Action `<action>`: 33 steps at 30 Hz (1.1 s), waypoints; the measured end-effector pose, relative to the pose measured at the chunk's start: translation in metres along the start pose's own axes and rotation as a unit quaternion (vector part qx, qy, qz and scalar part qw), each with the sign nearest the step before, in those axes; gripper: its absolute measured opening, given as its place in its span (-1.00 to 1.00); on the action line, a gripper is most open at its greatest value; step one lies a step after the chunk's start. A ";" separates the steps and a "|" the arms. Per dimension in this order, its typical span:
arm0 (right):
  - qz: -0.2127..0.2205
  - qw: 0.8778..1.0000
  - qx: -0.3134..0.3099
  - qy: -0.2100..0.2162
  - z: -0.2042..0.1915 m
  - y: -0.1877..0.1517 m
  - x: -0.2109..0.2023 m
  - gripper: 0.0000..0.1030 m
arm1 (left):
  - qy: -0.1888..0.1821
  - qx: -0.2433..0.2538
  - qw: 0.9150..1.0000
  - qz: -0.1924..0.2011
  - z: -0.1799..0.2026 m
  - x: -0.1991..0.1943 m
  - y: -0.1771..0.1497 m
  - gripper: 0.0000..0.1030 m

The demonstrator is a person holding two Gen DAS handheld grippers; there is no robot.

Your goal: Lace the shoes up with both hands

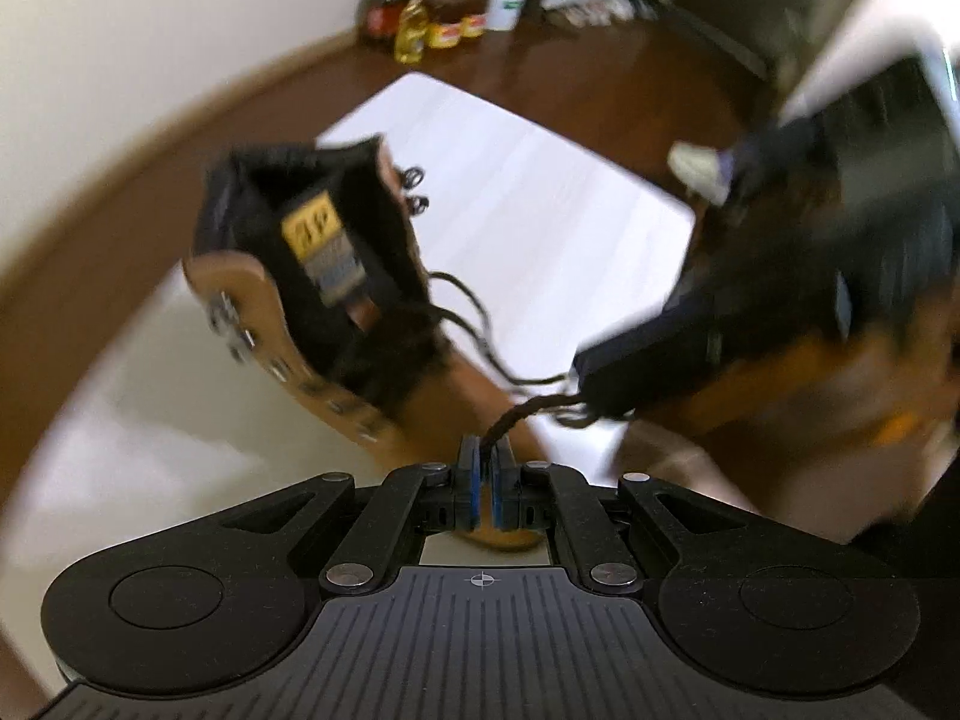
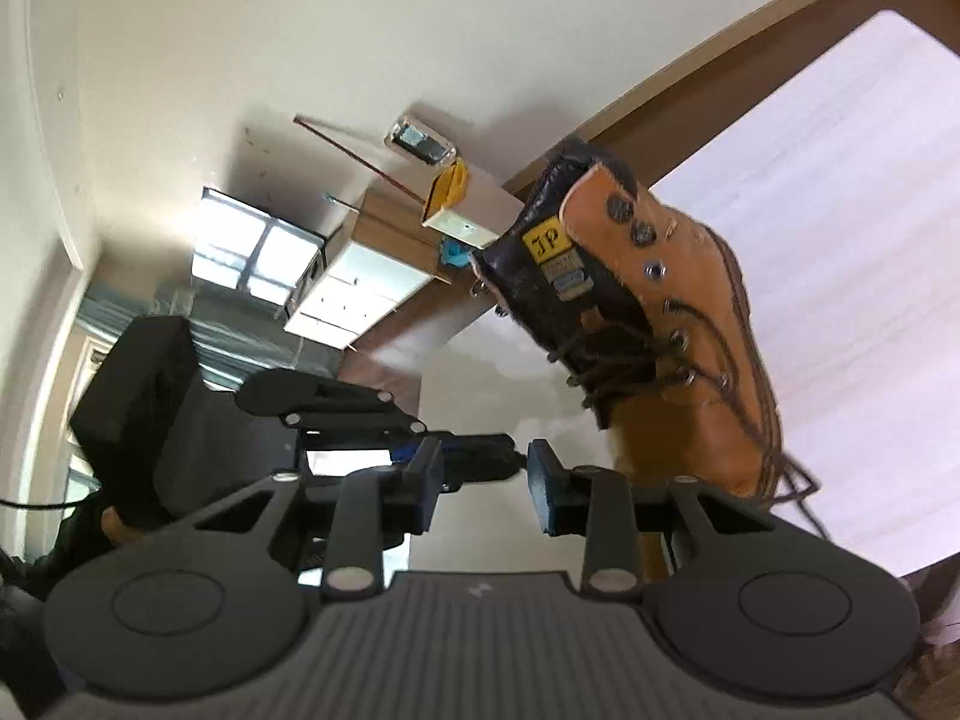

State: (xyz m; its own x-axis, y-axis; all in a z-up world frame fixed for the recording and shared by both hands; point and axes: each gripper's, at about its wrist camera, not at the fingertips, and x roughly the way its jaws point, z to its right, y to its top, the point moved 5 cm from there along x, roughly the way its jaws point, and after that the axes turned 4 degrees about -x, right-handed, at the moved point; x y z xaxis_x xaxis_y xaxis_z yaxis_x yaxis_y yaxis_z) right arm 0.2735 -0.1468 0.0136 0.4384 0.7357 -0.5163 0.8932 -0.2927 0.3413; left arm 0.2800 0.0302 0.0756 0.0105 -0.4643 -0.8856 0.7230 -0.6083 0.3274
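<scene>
Left gripper (image 1: pixel 485 468) has its jaws pinched tight on the dark lace (image 1: pixel 528 405) just off the toe, and to do this bit well I'd keep that lace taut so the right gripper (image 2: pixel 485 474) can take a clean bite. The right one's jaws are part open with nothing between the pads, nosing toward the left one. Count-wise: one tan boot (image 2: pixel 672 324) on the white table (image 2: pixel 840 192), two grippers, one lace end held.
</scene>
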 end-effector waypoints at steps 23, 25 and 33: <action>0.142 0.942 0.278 0.124 0.059 -0.037 0.012 -0.26 | 0.101 0.212 0.972 -0.022 0.047 0.006 -0.003 -0.93; 0.140 0.945 0.267 0.126 0.055 -0.033 0.012 -0.29 | 0.101 0.218 0.970 -0.022 0.049 0.008 -0.003 -0.93; 0.111 0.969 0.208 0.073 0.044 -0.028 0.018 -0.58 | 0.097 0.210 0.973 -0.011 0.043 0.010 0.002 -0.93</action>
State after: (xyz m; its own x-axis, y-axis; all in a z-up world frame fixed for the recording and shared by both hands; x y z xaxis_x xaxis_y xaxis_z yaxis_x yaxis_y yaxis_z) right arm 0.2607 -0.1519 -0.0399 0.6323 0.6965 -0.3392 0.7551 -0.6520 0.0689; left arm 0.2518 -0.0031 0.0809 0.1571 -0.3432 -0.9261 0.3782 -0.8453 0.3774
